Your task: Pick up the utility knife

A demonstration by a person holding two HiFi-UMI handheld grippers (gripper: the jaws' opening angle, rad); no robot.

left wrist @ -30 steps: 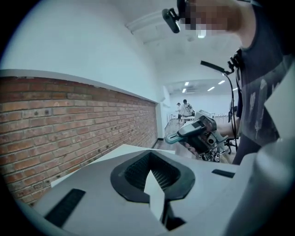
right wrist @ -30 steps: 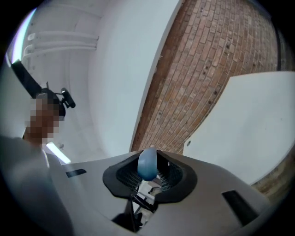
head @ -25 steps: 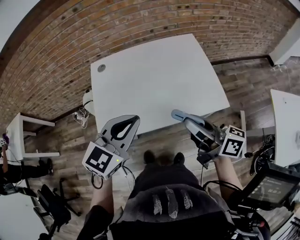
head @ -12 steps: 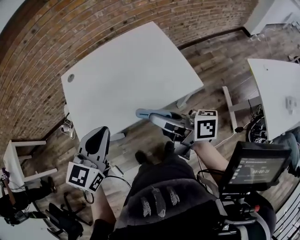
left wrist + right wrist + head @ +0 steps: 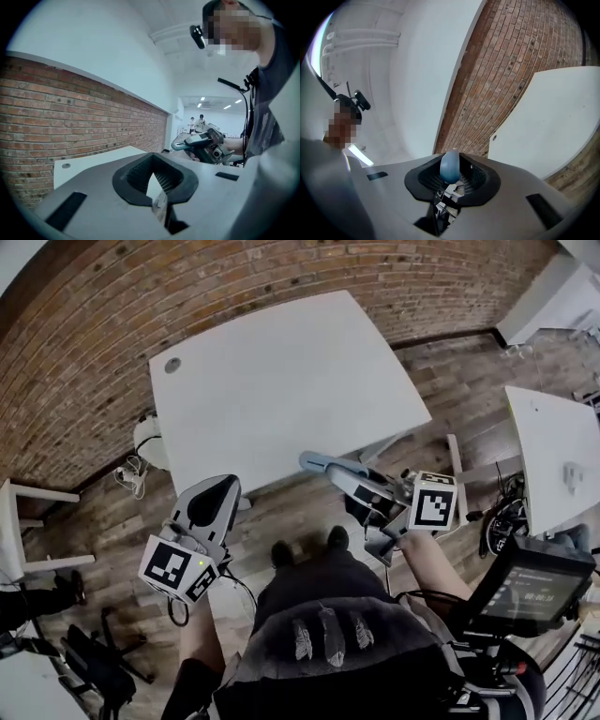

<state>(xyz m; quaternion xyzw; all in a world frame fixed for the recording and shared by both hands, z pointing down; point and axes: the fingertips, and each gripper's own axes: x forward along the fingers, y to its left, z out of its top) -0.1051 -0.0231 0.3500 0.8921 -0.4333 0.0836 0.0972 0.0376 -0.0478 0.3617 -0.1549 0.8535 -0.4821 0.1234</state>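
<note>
The knife (image 5: pixel 320 465) is not on the table (image 5: pixel 281 381). It is in the right gripper (image 5: pixel 354 482), up in the air over the floor (image 5: pixel 281 512), just past the table's near edge. In the head view its pale blue end sticks out from the jaws toward 10 o'clock. In the right gripper view the jaws are partly closed and squeeze the knife (image 5: pixel 450 168) on both sides. Its round blue tip pokes up at 12 o'clock. The left gripper (image 5: pixel 212 505) is at 8 o'clock in the head view, pinched tight with nothing in it. I think the knife is light and hard, and its smooth body could slide in the pads. One end hides a sharp blade, so the best place to hold is the fat middle of the handle. The grip looks near one end, so the long part may tip down.
</note>
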